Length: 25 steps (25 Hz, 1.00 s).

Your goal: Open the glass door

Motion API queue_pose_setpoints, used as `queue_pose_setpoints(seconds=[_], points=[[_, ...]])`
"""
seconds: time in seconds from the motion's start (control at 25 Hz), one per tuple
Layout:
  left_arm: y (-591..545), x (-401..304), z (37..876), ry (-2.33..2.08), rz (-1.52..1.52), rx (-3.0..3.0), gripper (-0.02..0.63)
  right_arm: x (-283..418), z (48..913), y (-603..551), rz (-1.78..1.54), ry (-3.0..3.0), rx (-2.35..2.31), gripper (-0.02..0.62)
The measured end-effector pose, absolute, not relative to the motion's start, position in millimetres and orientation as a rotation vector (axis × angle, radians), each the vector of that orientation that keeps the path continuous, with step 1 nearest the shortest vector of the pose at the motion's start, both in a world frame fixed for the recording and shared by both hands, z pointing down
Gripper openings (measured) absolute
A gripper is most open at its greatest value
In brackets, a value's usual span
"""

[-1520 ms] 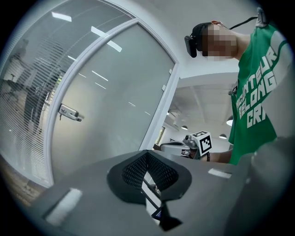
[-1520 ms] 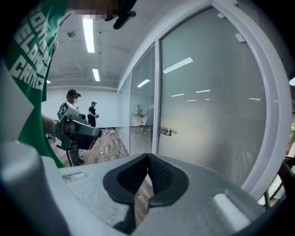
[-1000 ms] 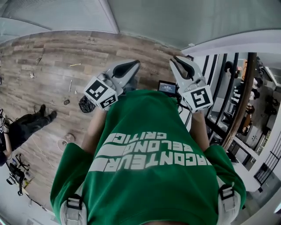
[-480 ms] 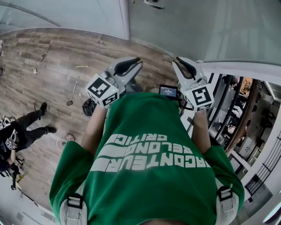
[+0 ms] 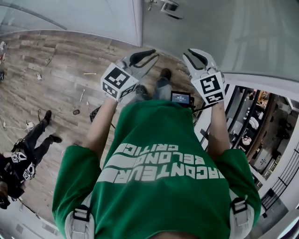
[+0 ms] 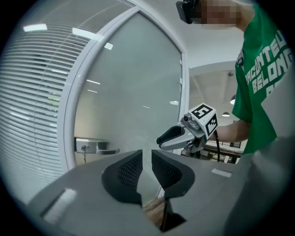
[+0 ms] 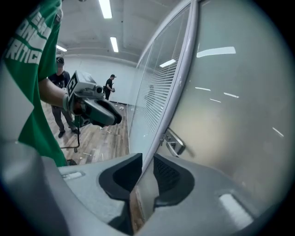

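glass door (image 5: 219, 32): closed, directly ahead; lever handle (image 6: 97, 147) at its left edge, untouched. left gripper (image 5: 150, 55), right gripper (image 5: 191, 53): jaws nearly together, empty, held up near handle, likely for reaching it.

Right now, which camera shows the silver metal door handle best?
The left gripper view: the silver metal door handle shows side-on, plate and lever both clear. The right gripper view sees the handle obliquely, and the head view only catches the handle at its top edge.
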<state>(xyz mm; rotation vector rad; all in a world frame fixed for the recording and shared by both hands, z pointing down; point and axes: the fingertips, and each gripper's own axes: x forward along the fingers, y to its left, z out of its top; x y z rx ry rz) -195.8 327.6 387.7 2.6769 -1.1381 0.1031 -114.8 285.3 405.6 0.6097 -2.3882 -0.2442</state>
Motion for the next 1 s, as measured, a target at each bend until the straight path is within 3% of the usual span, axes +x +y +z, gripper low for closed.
queue_pose_setpoints(seconds=[0.24, 1.0], points=[[252.1, -187.5, 400.1, -1.220, 0.220, 2.704, 0.017, -119.7, 429.1, 207.1, -0.301, -2.285, 0.538, 0.069], [117.6, -159.7, 468.9, -1.303, 0.415, 2.435, 0.017, -149.4, 499.0, 98.2, -0.459, -2.085, 0.231, 0.069]])
